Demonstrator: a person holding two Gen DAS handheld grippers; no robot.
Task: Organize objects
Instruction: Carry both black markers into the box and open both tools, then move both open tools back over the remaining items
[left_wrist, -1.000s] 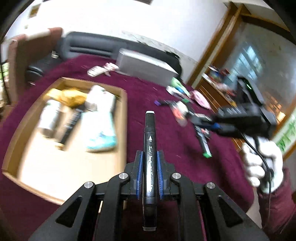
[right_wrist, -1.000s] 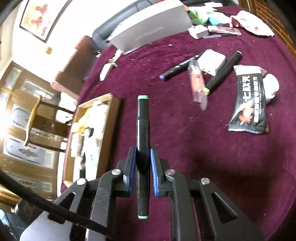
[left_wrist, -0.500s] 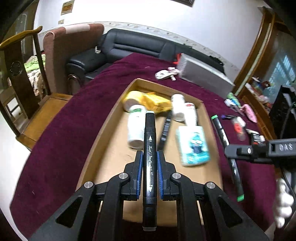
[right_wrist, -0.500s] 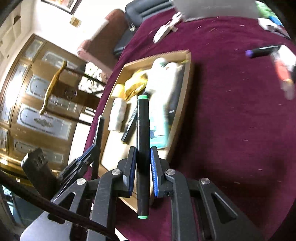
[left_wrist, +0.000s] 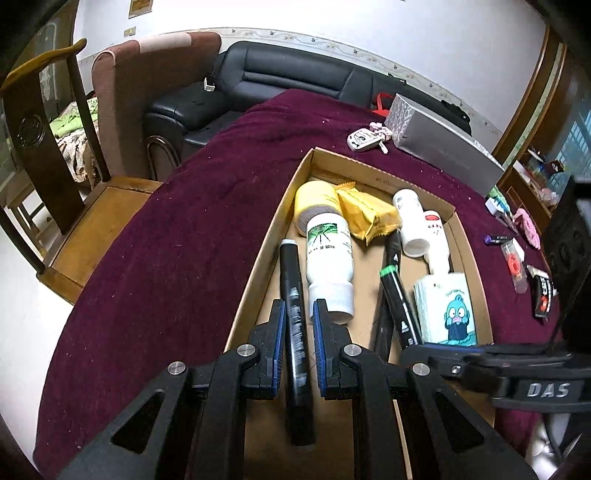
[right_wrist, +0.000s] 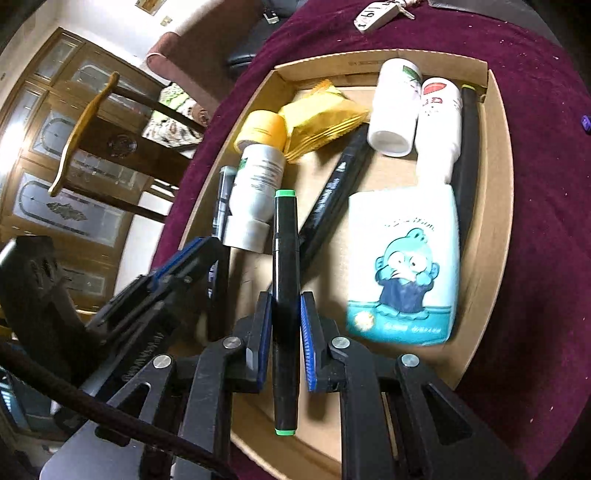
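Both jaws clamped: left gripper (left_wrist: 298, 328) pinches a black marker (left_wrist: 293, 295), right gripper (right_wrist: 285, 321) a green-capped marker (right_wrist: 285, 280), both low centre frame over the box (left_wrist: 476, 273); beyond, bottles (left_wrist: 328, 254) and tissue pack (right_wrist: 406, 266).

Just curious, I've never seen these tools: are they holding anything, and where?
Yes. The left gripper clamps a black marker around its middle; the right gripper clamps a green-capped marker near mid-length, both above the cardboard tray.
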